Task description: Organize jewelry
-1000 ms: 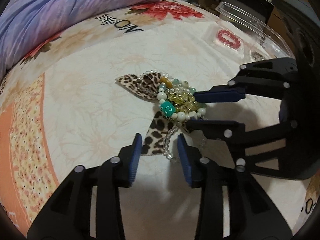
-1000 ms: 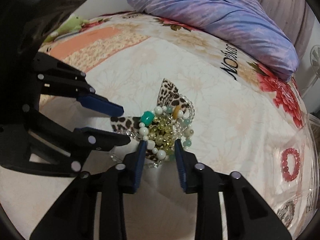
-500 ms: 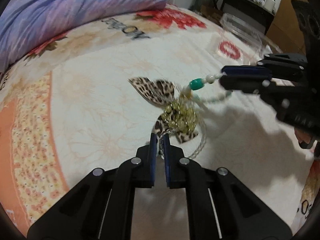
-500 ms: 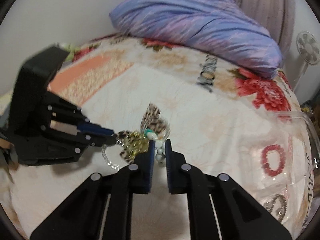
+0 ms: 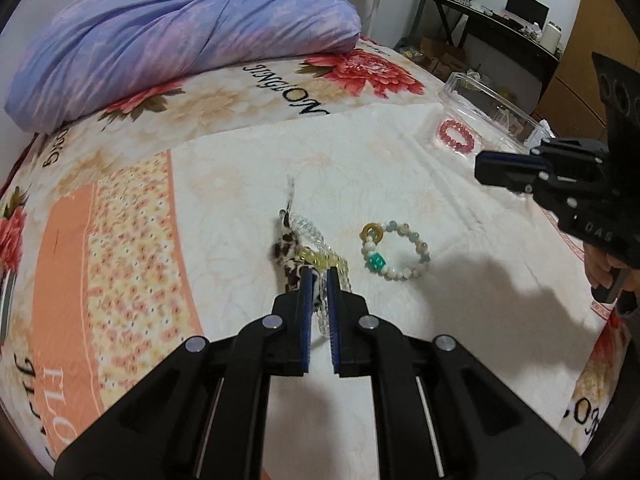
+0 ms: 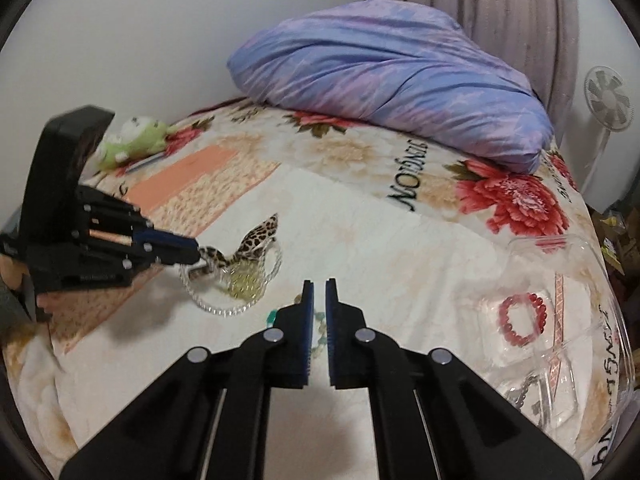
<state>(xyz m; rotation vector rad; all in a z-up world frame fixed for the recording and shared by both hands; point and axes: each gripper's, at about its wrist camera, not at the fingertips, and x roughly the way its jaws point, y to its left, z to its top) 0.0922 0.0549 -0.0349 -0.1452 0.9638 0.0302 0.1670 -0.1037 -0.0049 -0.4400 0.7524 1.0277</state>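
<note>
Left gripper [image 5: 319, 280] clamped on a leopard-print fabric ribbon [image 5: 289, 249], blue-padded fingers [image 5: 307, 308] nearly together with the cloth pinched between them. Hanging from the same bunch, tangled with the ribbon: a strand of clear glass beads [image 6: 208, 307] and a cluster of yellow translucent beads [image 6: 245, 280], lifted off the bed cover in the right wrist view, the clear loop drooping lowest.

Right gripper [image 6: 319, 286] closed with nothing between the pads, held above the bed. Seen from the left wrist view at far right [image 5: 486, 168], well apart from the ribbon bunch, fingers pressed flat together.

Lying flat on the floral cream and orange bed cover [image 5: 140, 240], between the two grippers and free of both: a round bracelet of white and pale green beads with a teal bead and an amber ring [image 5: 394, 249]. Partly hidden behind the right fingers in the right wrist view.

Further back at the bed's right edge, a clear plastic compartment box [image 6: 592, 320], with a red bead bracelet [image 6: 523, 318] resting in one of its cells. Other cells too blurred to read.

A lilac-blue quilted pillow [image 5: 180, 36] at the head of the bed; a small green plush toy [image 6: 132, 142] near the wall; a white standing fan [image 6: 608, 100] beside the bed.
</note>
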